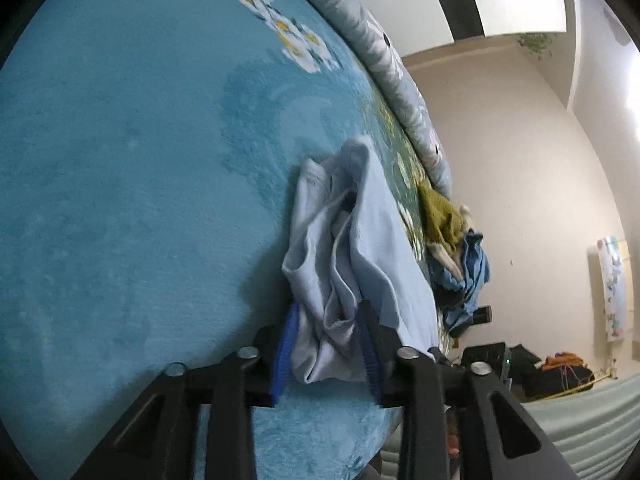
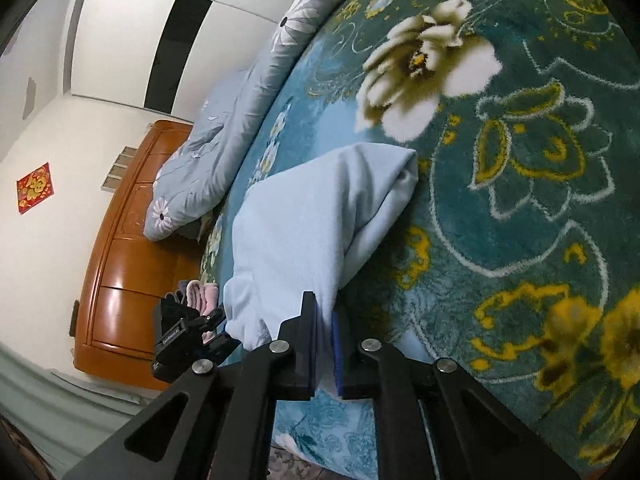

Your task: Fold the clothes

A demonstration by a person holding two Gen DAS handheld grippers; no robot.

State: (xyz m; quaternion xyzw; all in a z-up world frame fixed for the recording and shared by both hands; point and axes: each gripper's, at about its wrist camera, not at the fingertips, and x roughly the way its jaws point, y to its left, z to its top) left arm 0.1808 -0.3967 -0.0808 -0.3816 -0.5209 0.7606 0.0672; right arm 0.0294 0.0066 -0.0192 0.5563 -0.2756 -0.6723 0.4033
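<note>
Fabric fills both claws at the near edge of each view: the left gripper (image 1: 326, 344) has its blue pads part-way open around a thick bunch of the pale blue garment (image 1: 352, 248), and the right gripper (image 2: 324, 340) is closed almost completely, pinching a thin edge of the same pale blue garment (image 2: 320, 216) between its pads. Beyond the left fingers the cloth runs away in loose vertical ridges and open pockets, crumpled rather than flat, and it seems lifted off the teal blanket (image 1: 120, 200) near the grip, though its far end looks to touch the bed. From the right wrist the cloth spreads out smoother, doubled over at its far rounded end, lying on the flowered part of the blanket (image 2: 540, 160). Judging from this, the fold is at an early stage: the piece is gripped at two points but not yet spread, squared or laid in neat layers, so most of the work remains. Farther off in the left view a heap of other clothes (image 1: 456, 248), olive and darker blue, waits near the bed's edge, unfolded. Beyond that lies a grey flowered quilt (image 2: 224, 128), then a wooden dresser (image 2: 120, 260) against the wall.
</note>
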